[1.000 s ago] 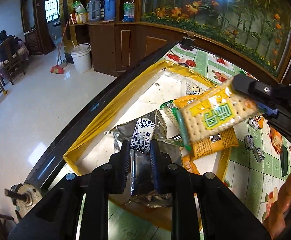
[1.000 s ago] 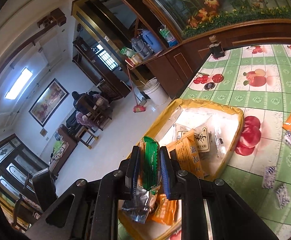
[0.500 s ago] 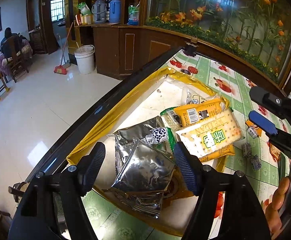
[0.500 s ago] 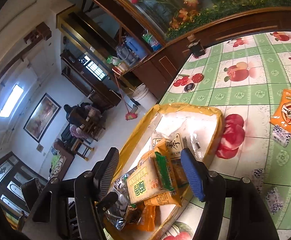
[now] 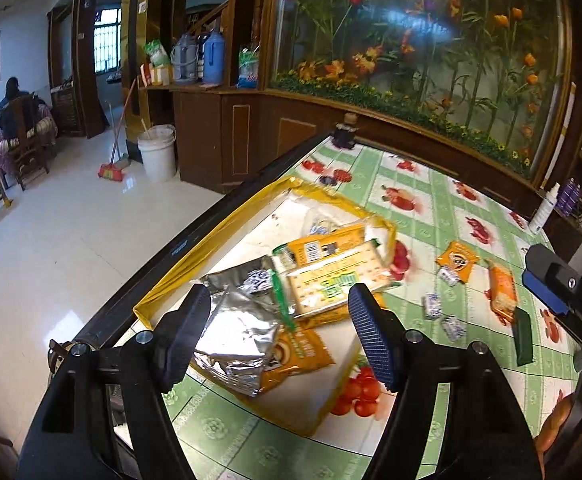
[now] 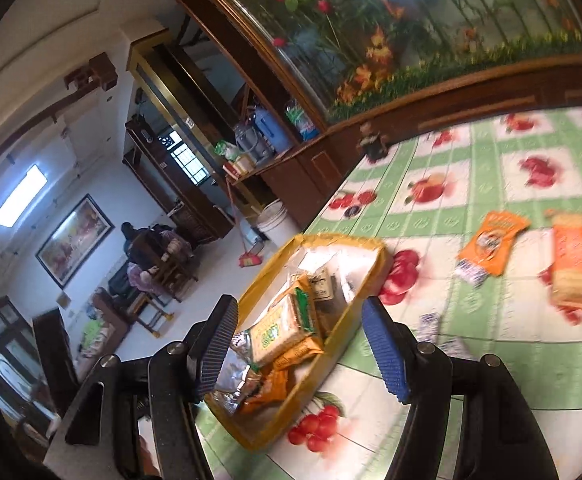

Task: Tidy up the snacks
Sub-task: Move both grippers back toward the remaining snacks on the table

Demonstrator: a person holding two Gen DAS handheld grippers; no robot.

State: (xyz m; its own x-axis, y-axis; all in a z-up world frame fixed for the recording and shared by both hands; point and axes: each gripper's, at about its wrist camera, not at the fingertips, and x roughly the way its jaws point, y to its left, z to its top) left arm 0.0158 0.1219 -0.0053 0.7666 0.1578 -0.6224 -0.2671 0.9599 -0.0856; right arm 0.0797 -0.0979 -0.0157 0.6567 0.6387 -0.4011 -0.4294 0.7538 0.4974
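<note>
Both sets of tongs, the left gripper (image 5: 281,334) and the right gripper (image 6: 303,346), stand wide apart and hold nothing. The yellow tray (image 5: 247,210) sits mid-frame, full of packets. Best swing over to the orange packet (image 6: 493,246) at the right, then lower squarely.

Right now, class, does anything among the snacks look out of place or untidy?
Yes. Several snacks lie outside the yellow tray, scattered on the tablecloth: an orange packet, an orange cracker pack, a dark green bar and small wrapped sweets. Inside, packets are heaped crookedly, a crumpled silver bag on top.
</note>
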